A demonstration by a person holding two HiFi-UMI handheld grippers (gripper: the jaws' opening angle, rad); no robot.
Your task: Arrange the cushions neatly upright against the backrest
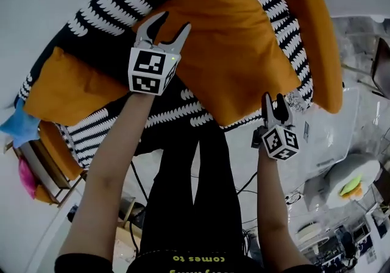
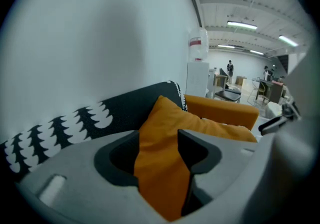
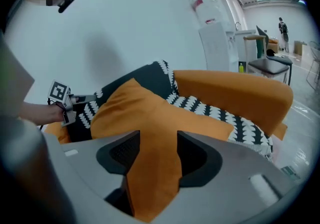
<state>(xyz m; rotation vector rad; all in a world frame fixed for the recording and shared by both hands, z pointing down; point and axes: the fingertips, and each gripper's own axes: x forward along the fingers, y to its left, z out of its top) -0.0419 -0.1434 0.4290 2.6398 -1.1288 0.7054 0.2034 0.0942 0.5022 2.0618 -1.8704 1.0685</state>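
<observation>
The big orange cushion (image 1: 244, 52) lies slumped on the sofa (image 1: 97, 10) seat, straight ahead of both claws. The left claw (image 1: 175, 21), open and empty, is nearer, over the cushion's left corner. The right claw (image 1: 273, 97), also open, hangs just off its front edge.

Your left gripper (image 2: 157, 138) pointed right at an orange cushion (image 2: 162, 115)
Jaws are standing apart and the cushion shows through the gap between them, corner up. Right behind the cushion you've got the black backrest (image 2: 125, 105) with its white tree-ish print. Just past the cushion on its right is an orange armrest (image 2: 225, 111), and well beyond the cushion there's a white water dispenser (image 2: 198, 75).
</observation>
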